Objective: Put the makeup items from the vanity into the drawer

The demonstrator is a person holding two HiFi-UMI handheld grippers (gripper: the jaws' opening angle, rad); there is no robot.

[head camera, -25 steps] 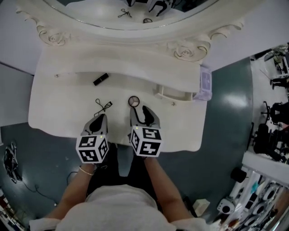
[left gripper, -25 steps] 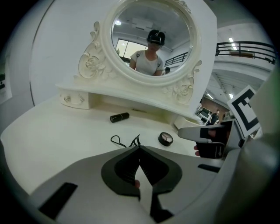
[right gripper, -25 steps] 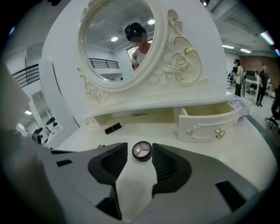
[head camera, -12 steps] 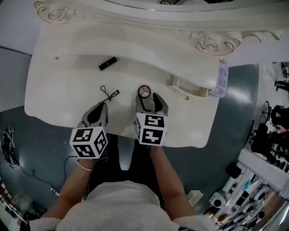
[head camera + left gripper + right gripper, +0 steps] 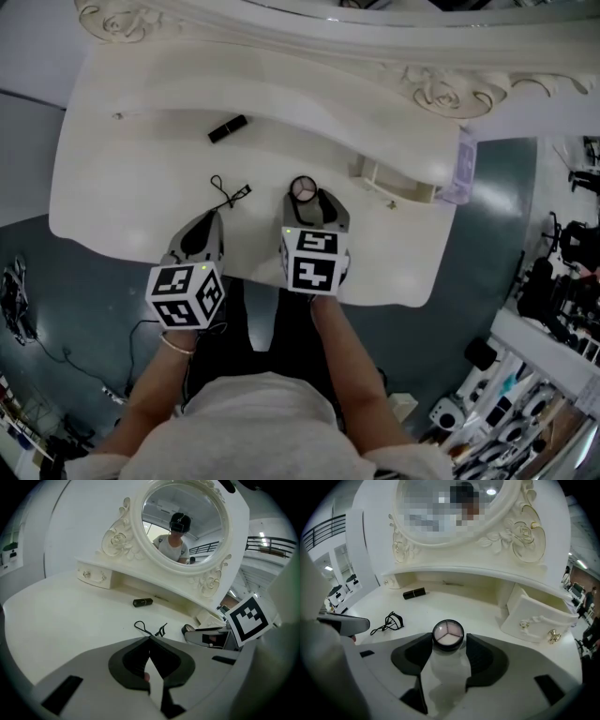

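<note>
The round compact [image 5: 448, 634] lies flat on the vanity top [image 5: 122, 187] between the tips of the right gripper [image 5: 314, 211], whose jaws have just been opening and stand clear of it; light, hard, slick and probably breakable, it wants a gentle pinch across its rim.

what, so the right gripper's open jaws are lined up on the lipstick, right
Not the lipstick: the right gripper view shows the right gripper's open jaws, which have just been opening, lined up on the round compact between their tips.
</note>
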